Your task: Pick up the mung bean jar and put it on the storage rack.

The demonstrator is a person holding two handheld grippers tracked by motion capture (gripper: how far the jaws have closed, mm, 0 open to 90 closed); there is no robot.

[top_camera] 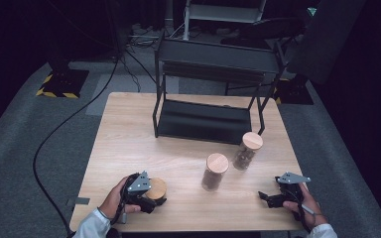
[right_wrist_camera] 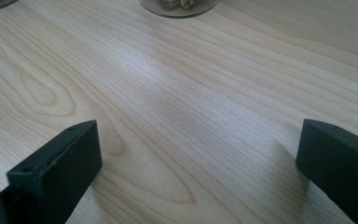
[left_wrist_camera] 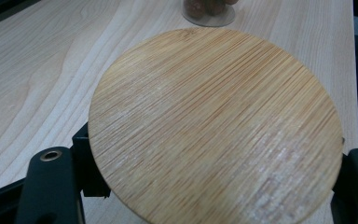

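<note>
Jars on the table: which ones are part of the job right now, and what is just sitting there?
In the job:
- jar with a bamboo lid, clamped at its sides
- left gripper, shut on that jar

Just sitting there:
- middle jar
- far jar
- black shelf rack
- right gripper, open over bare table

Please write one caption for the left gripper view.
Left gripper shut on round bamboo-lidded jar over pale wooden table.

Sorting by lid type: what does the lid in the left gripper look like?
Light bamboo with fine straight grain, on the lid; clearest in the left gripper view.
</note>
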